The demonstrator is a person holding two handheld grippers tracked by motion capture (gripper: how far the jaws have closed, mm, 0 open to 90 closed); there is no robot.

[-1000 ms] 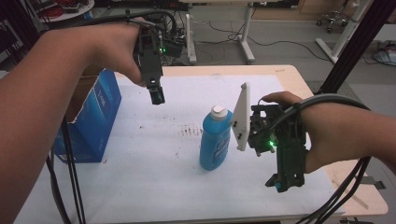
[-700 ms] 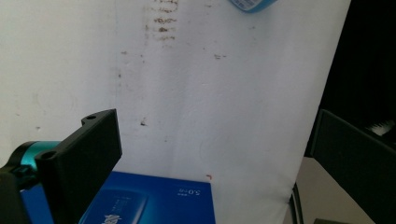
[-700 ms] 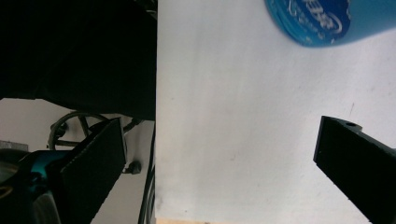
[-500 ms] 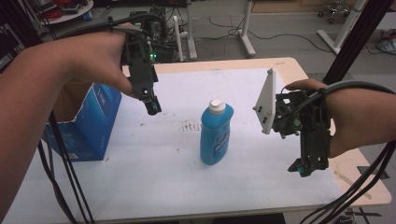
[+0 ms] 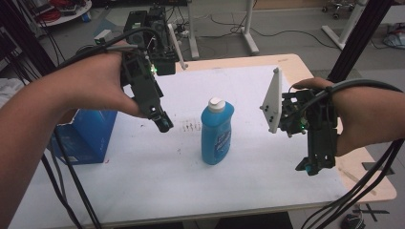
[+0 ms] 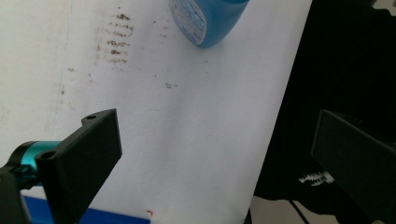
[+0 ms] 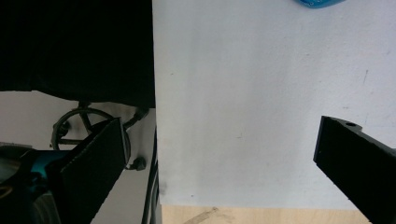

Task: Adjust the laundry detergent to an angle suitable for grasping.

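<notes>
My right gripper [image 5: 313, 167] hung nearest to me, off to the right of the blue bottle [image 5: 217, 131] and well apart from it, its jaws spread wide and holding nothing; in the right gripper view they framed bare white surface [image 7: 261, 116] close to its near edge, with just a sliver of the bottle's base [image 7: 320, 3] at the top. The bottle stood upright in the middle of the surface, white cap on, untouched by either tool. My left gripper [image 5: 162, 124] hovered farther back on the bottle's other side, tilted down toward the surface, jaws likewise wide apart and empty; its own view caught the bottle's lower body [image 6: 205, 21] up at the top edge and some brown smudges [image 6: 112, 44] on the white sheet.

I judged the step to be closing in on the bottle for a grasp. To do it well, I needed to bring one gripper level with the bottle's flat sides, below the shoulder, and square the jaws to them before closing, since a tall, narrow bottle would tip from a glancing touch. I could not tell from these angles how full it was, so a low, firm hold seemed wiser. Beyond, the blue box [image 5: 88, 136] sat at the left edge, clear of the approach.
</notes>
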